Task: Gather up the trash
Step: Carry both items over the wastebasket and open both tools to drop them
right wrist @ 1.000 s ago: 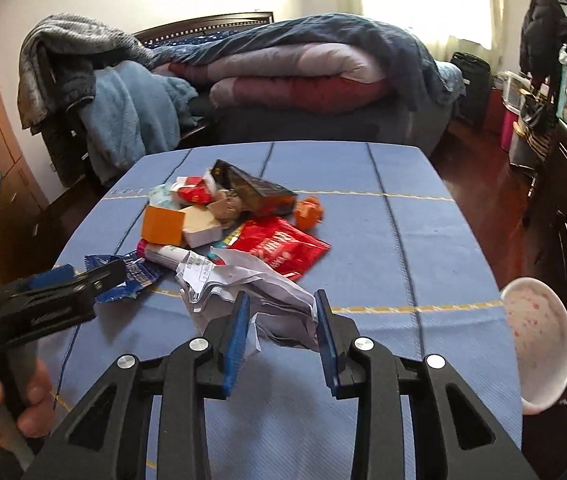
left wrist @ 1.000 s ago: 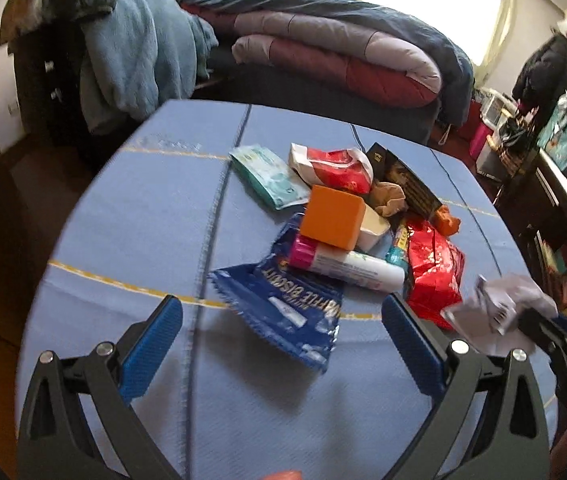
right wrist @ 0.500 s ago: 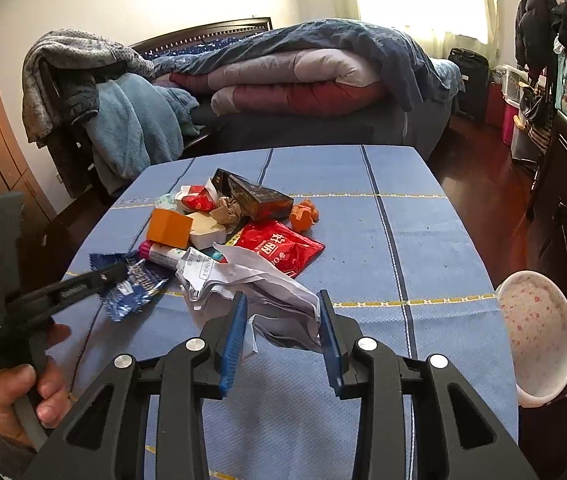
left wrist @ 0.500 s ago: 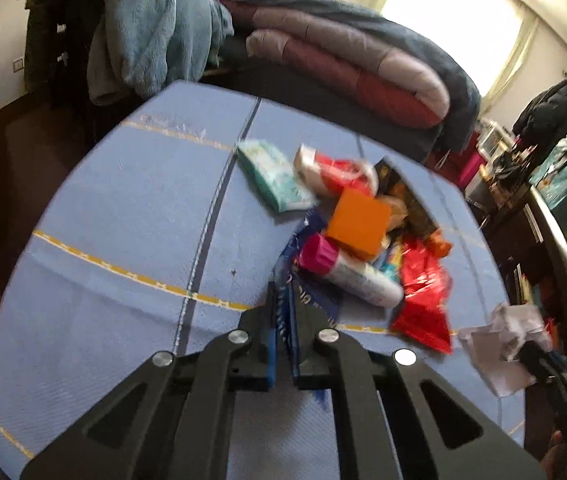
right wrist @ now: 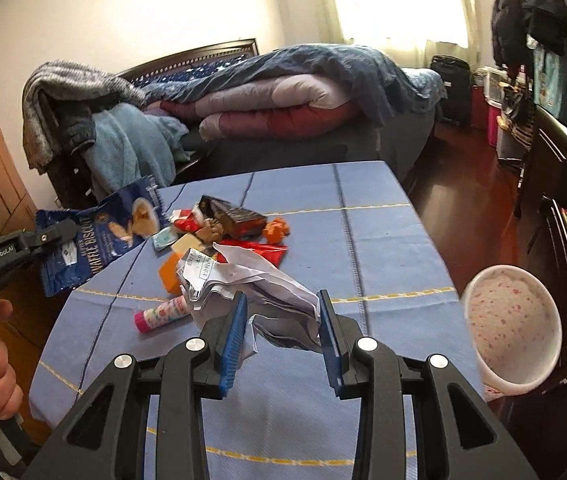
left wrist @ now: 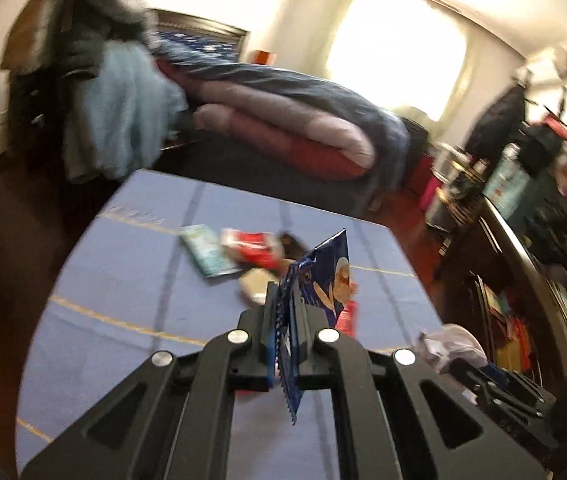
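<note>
My left gripper (left wrist: 287, 312) is shut on a blue waffle biscuit wrapper (left wrist: 319, 280) and holds it in the air above the table; it also shows at the left of the right wrist view (right wrist: 95, 236). My right gripper (right wrist: 281, 320) is shut on a crumpled white paper wad (right wrist: 251, 284), held above the blue tablecloth (right wrist: 383, 248). A pile of trash lies on the table: an orange block (right wrist: 169, 272), a pink-capped tube (right wrist: 159, 312), a red wrapper (right wrist: 259, 252), a dark box (right wrist: 235, 216).
A white speckled bin (right wrist: 511, 336) stands off the table's right edge. A bed with folded quilts (right wrist: 283, 100) lies beyond the table. A dark cabinet (right wrist: 563, 200) stands at the right. A chair draped with clothes (right wrist: 95, 136) is at the back left.
My left gripper closed on the blue wrapper and lifted it off the table. My right gripper kept its hold on the paper wad and rose slightly.
</note>
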The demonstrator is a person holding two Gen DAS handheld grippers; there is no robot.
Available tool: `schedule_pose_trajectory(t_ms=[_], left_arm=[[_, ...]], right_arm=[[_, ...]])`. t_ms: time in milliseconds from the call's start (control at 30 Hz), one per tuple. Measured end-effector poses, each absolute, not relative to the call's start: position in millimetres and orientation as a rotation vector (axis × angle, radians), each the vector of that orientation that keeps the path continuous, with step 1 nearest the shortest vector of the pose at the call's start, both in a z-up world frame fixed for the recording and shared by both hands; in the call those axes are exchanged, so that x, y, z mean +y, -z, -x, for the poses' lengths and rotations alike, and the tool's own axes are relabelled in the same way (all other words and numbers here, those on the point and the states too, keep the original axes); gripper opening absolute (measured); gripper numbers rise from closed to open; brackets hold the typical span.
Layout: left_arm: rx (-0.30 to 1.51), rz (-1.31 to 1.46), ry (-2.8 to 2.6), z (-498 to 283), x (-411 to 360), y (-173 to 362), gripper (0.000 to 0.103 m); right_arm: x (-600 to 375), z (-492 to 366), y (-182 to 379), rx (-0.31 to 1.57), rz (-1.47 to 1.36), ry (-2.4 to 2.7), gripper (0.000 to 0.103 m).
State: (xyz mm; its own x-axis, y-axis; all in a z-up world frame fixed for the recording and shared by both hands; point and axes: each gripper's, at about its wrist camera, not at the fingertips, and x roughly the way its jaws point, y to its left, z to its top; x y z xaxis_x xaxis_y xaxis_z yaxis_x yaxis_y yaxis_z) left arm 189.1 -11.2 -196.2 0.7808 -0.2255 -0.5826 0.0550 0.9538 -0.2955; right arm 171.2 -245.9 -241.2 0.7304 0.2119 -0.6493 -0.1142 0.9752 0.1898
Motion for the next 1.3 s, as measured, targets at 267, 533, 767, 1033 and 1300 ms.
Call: schedule_pose_trajectory(t_ms=[267, 533, 767, 1033, 1300], left_arm=[[0.696, 0.178, 0.377, -210.5, -118.2, 199.7, 0.007], [0.720, 0.079, 0.560, -230.9, -234.4, 219.9, 0.007], [0.798, -0.005, 0.647, -258.5, -343.1, 264.1, 0.008], [0.850, -0.025, 0.684, -277.6, -395.9, 299.0, 0.063], [0.800, 0.005, 0.665, -273.9, -373.9, 287.4, 0.081]], right_arm=[[-309.7, -151.2, 240.5, 0.705, -0.191, -0.023, 0.035], [-406.5, -143.6, 256.8, 0.697, -0.252, 0.227, 0.035], [-481.1, -160.5, 290.1, 0.739, -0.291, 0.382, 0.036], [-523.0, -182.7, 321.3, 0.768, -0.301, 0.445, 0.050], [-524.8, -187.2, 327.8, 0.774, -0.337, 0.434, 0.060]])
